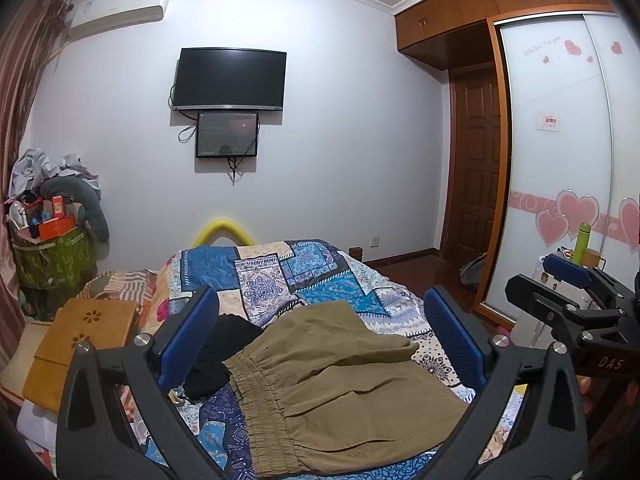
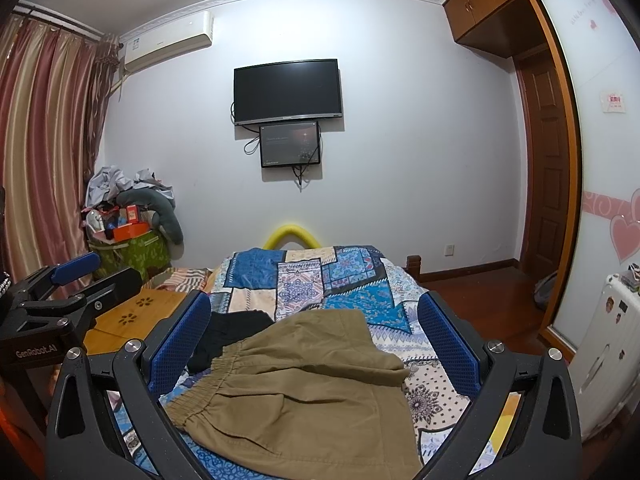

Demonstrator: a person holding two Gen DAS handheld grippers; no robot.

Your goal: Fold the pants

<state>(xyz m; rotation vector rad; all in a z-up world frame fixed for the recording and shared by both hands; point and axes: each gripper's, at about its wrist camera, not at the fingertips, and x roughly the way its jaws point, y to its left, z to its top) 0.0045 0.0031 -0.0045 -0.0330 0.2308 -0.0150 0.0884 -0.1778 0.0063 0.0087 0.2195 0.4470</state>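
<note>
We see the khaki pants [image 1: 340, 384] lying on the bed [image 1: 280, 272], on top of its patchwork quilt, already doubled over so that the elastic waistband [image 1: 260, 400] faces the left side and the upper layer ends in a loose corner toward the right. Just beside the waistband, touching the pants on the left, lies a black garment [image 1: 224, 356], crumpled.

Our left hand-held gripper [image 1: 320, 344] hangs above the pants with its blue pads spread wide and nothing between them. Our right hand-held gripper [image 2: 316, 340] hangs over the same cloth, likewise spread wide and gripping nothing; in the left wrist view it shows at the right edge [image 1: 572, 280].

Left of the bed rests a wooden lap tray [image 1: 84, 344] with flower cut-outs. Beyond the foot of the bed curves a yellow foam tube [image 1: 223, 232]. On the far wall hang a dark television [image 1: 230, 80] and a smaller screen [image 1: 227, 135] below it, with an air conditioner [image 1: 120, 10] high to the left. A wardrobe with pink hearts [image 1: 560, 160] stands on the right.
</note>
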